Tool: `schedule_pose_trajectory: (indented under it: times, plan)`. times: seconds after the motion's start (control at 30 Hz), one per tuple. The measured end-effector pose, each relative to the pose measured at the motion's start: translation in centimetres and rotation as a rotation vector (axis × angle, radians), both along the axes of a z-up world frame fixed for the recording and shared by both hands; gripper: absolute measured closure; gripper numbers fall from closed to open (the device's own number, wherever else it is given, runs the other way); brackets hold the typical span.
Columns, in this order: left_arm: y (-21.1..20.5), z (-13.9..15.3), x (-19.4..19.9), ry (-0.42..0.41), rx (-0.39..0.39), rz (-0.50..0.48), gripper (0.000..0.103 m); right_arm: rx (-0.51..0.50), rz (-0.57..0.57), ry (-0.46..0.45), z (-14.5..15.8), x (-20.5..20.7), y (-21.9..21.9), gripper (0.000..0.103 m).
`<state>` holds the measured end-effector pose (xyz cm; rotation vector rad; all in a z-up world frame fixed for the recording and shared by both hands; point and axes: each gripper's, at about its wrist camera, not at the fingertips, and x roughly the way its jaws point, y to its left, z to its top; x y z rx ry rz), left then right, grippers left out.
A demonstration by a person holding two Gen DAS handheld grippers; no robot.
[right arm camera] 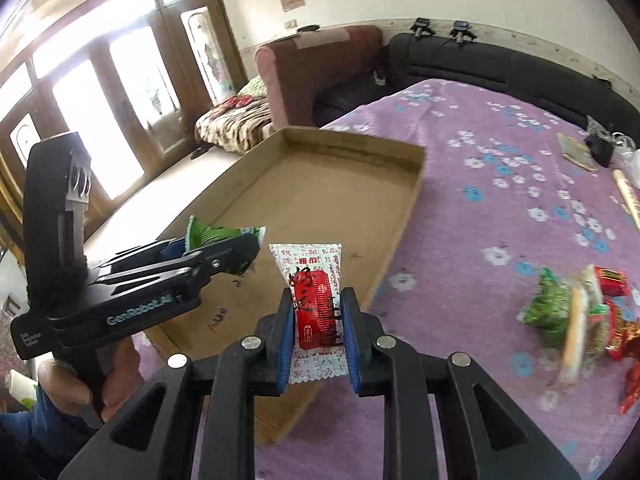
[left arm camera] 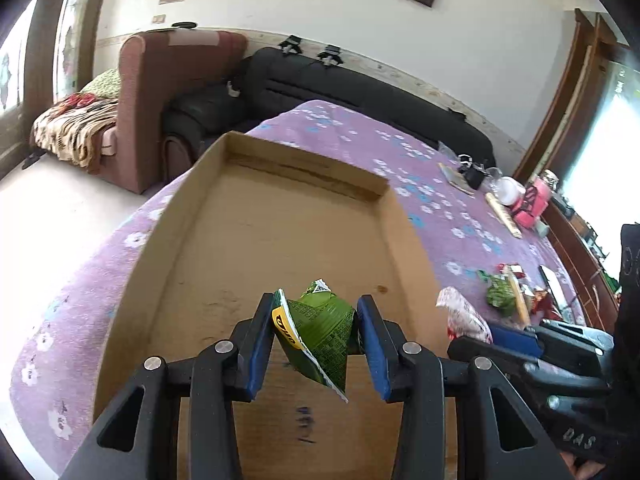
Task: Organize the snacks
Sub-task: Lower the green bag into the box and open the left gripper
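Two tongs, left clenching a green packet, right a red-and-white sachet, above the cardboard tray.

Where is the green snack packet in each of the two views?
Left wrist view: green snack packet at bottom centre, clamped in the left tongs.
Right wrist view: at middle left, sticking out of those tongs.
Shared landmark: the cardboard tray behind it.

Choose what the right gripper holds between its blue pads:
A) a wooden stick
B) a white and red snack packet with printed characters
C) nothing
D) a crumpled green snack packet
B: in the right wrist view the right gripper clamps the white and red snack packet; the crumpled green snack packet sits in the left gripper.
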<state>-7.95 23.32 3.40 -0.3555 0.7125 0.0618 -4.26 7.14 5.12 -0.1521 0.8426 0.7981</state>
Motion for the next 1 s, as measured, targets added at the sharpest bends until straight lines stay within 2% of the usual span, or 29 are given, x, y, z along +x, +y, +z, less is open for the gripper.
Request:
schedule_pose_trajectory:
  times: [0.3,0.47,1.0]
  plan:
    - [0.6,-0.8,0.6,0.022,0.003,0.034,0.059,-0.014,0.051,0.027,-2.0,-0.4,2.7,0.082]
    - [0.8,-1.4,1.1,0.063,-0.002,0.056,0.059,-0.007,0.057,0.047,-3.3,-0.2,2.7,0.082]
    - [0.5,-1.7,3.1,0.134,0.049,0.069,0.059,-0.014,0.039,0.015,-3.5,-0.4,2.8,0.082]
